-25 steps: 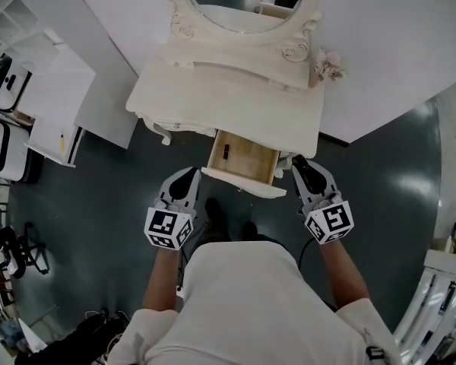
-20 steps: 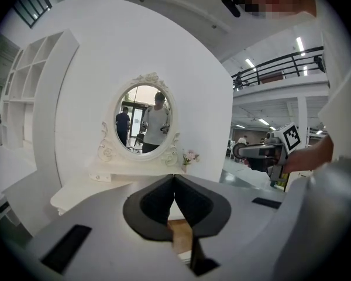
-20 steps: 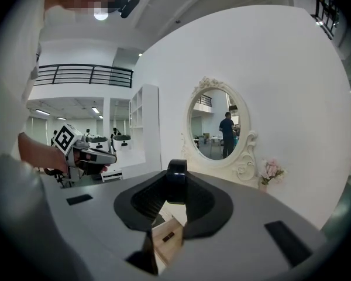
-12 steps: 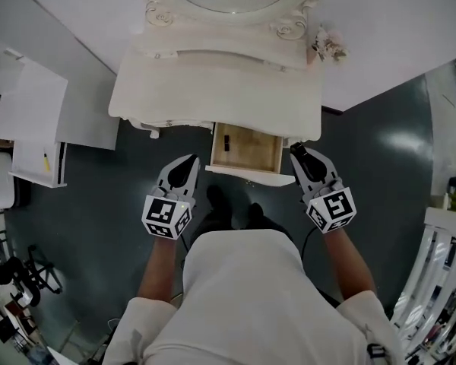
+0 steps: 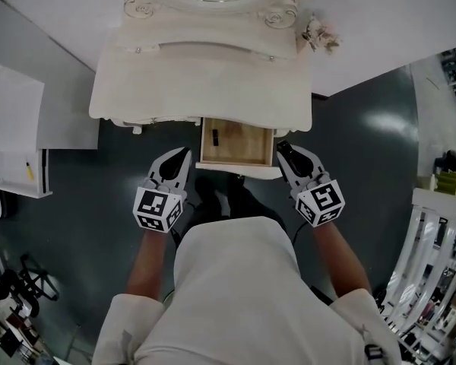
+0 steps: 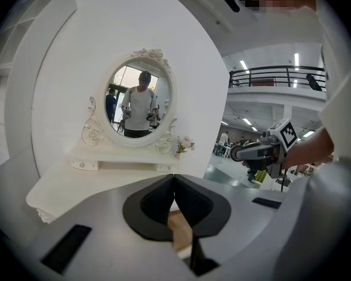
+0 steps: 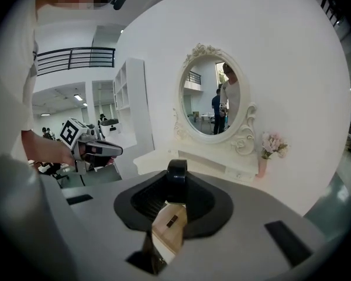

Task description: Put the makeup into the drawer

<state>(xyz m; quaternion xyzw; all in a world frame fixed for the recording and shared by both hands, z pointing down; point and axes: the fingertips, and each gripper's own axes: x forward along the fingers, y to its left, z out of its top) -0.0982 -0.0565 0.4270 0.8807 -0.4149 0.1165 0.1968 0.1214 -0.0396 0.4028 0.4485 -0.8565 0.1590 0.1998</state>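
An open wooden drawer (image 5: pixel 247 144) juts from the front of a white vanity table (image 5: pixel 205 82). Inside it, at the left, lies a small dark makeup stick (image 5: pixel 214 138). My right gripper (image 5: pixel 283 150) hangs just right of the drawer's front corner, shut on a black round makeup piece (image 7: pixel 176 187) that stands up between its jaws. The drawer (image 7: pixel 168 222) shows below, through that gripper (image 7: pixel 176 171). My left gripper (image 5: pixel 184 156) is at the drawer's left front corner, its jaws (image 6: pixel 174 179) shut with nothing in them.
An oval mirror (image 6: pixel 138 105) stands at the back of the vanity, with a small vase of pink flowers (image 5: pixel 320 35) at its right end. White shelving (image 5: pixel 15 128) stands to the left. The person's shoes (image 5: pixel 220 196) are on the dark floor under the drawer front.
Both grippers have sunk and come closer to the drawer's front corners. The view has swung, so the vanity now sits higher and squarer in the picture. The right gripper's hold is unchanged.
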